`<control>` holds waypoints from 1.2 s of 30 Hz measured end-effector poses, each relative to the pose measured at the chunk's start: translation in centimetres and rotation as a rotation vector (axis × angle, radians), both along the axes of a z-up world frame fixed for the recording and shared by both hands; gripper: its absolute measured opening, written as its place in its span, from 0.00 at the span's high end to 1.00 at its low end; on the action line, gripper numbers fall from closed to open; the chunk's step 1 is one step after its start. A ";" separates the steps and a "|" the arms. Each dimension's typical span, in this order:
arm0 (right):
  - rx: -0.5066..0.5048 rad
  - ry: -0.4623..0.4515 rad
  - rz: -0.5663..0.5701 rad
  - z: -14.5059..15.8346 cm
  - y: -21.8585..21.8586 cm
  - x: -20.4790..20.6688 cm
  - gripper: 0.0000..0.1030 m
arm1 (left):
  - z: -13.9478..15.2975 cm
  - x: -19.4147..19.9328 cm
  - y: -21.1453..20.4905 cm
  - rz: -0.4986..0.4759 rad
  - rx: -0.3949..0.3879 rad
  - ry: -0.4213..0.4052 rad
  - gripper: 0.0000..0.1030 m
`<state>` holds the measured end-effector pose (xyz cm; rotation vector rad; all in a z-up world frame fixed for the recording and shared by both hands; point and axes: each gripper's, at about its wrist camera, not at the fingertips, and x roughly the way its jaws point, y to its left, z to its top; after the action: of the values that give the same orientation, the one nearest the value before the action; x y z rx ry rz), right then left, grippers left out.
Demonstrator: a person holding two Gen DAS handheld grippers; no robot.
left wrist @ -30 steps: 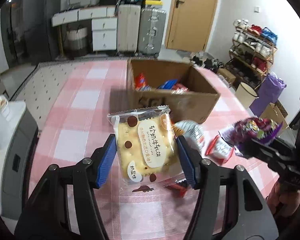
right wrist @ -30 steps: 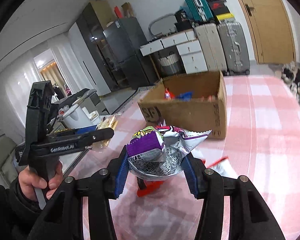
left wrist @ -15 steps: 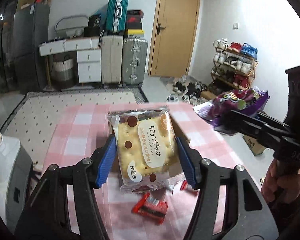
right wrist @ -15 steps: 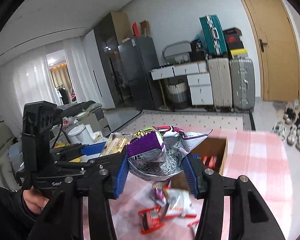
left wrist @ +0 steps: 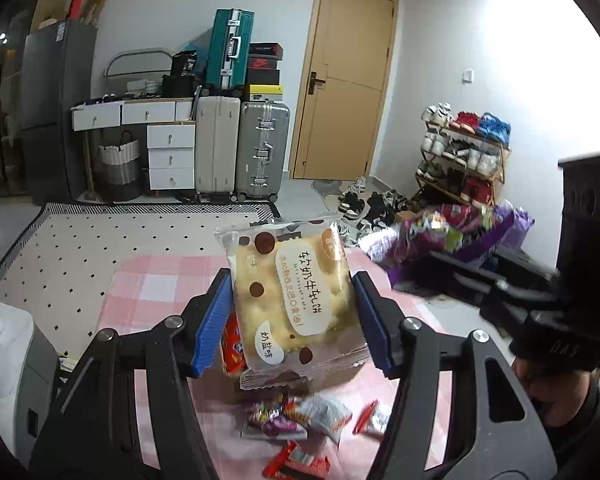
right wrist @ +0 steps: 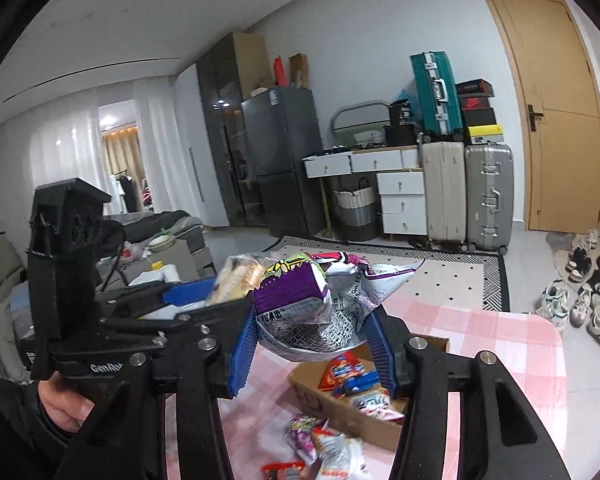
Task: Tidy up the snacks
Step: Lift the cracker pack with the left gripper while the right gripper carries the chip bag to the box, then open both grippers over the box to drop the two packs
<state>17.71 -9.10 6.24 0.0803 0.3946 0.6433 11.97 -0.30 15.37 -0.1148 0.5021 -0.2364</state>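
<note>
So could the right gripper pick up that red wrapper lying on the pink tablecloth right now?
Probably not: the right gripper is already shut on a purple snack bag, held above the red wrapper.

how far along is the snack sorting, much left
Partly done. Some packets already lie in the cardboard box. In hand: the left gripper clamps a biscuit pack, the right gripper a purple snack bag. Left: several loose packets lie on the pink checked table.
</note>
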 end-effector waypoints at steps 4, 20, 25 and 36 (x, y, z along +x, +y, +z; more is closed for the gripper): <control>0.008 0.026 -0.008 -0.4 0.2 2.8 0.51 | 0.6 2.6 0.6 0.008 -0.025 0.022 0.44; -0.088 0.141 -0.038 -6.8 1.7 12.9 0.51 | -9.8 15.6 1.0 -0.048 -0.049 0.226 0.44; -0.094 0.185 -0.049 -9.5 1.6 14.8 0.50 | -13.5 18.5 0.5 -0.059 -0.050 0.282 0.44; -0.127 0.253 -0.066 -13.8 1.0 16.7 0.49 | -17.9 22.5 0.2 -0.074 -0.057 0.342 0.44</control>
<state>34.39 -8.06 -7.56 0.0538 0.6737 0.5424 34.50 -0.12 -2.57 -0.1941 0.8409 -0.3056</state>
